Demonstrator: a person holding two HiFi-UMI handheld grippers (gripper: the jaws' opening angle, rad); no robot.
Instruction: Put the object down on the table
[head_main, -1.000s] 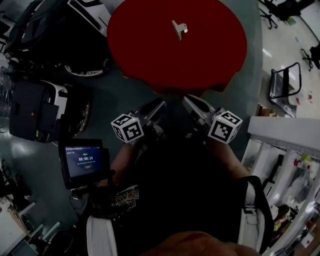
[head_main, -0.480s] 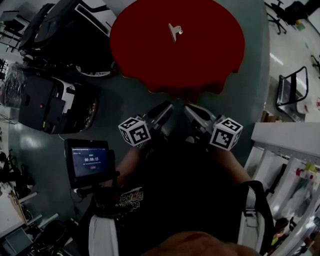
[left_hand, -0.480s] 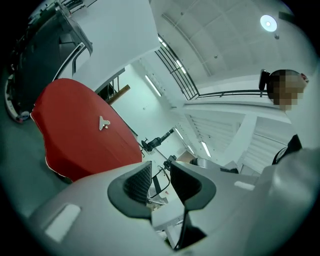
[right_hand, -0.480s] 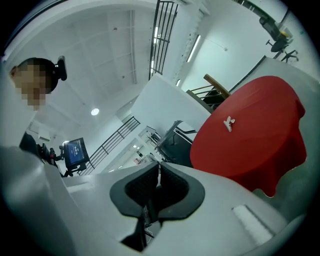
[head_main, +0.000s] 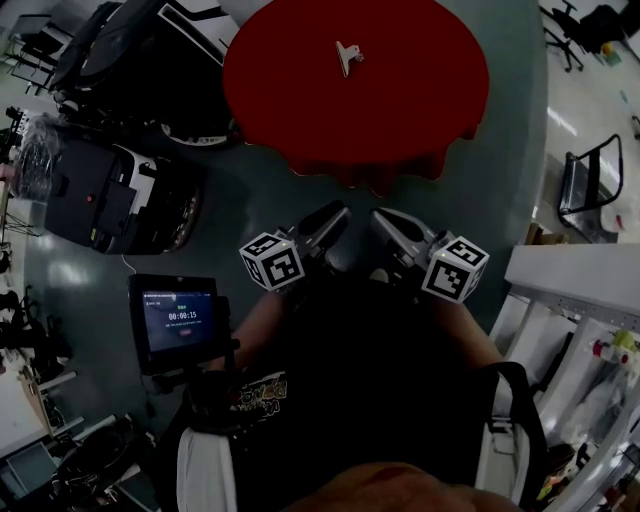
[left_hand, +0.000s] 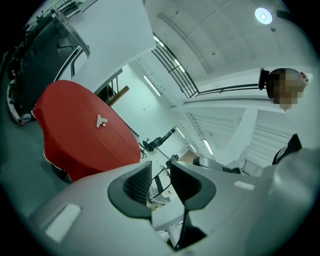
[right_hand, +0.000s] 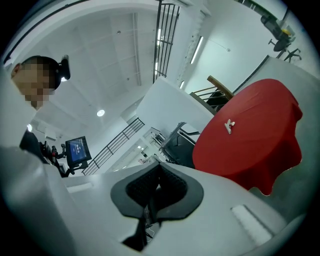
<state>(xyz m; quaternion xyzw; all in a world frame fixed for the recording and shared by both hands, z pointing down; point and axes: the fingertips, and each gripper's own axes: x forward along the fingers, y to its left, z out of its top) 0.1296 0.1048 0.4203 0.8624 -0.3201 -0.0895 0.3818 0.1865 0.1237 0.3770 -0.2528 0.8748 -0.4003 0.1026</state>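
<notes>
We've got one small, shiny metal clip (head_main: 349, 57) lying on the round, red-clothed counter (head_main: 420, 120), at 12 o'clock from our two tools. The left hand-held gripper (left_hand: 161, 174) has its ribbed dark jaws apart with nothing between them. The right hand-held gripper (right_hand: 156, 184) is pressed together and empty, and both sit off the counter's 6 o'clock edge.

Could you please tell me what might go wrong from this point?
The clip lies on the red table; the left gripper, jaws apart, and right gripper, jaws together, hang empty short of it. Reaching in could snag the draped cloth and shift the clip. The black equipment on the floor nearby might trip the person.
</notes>
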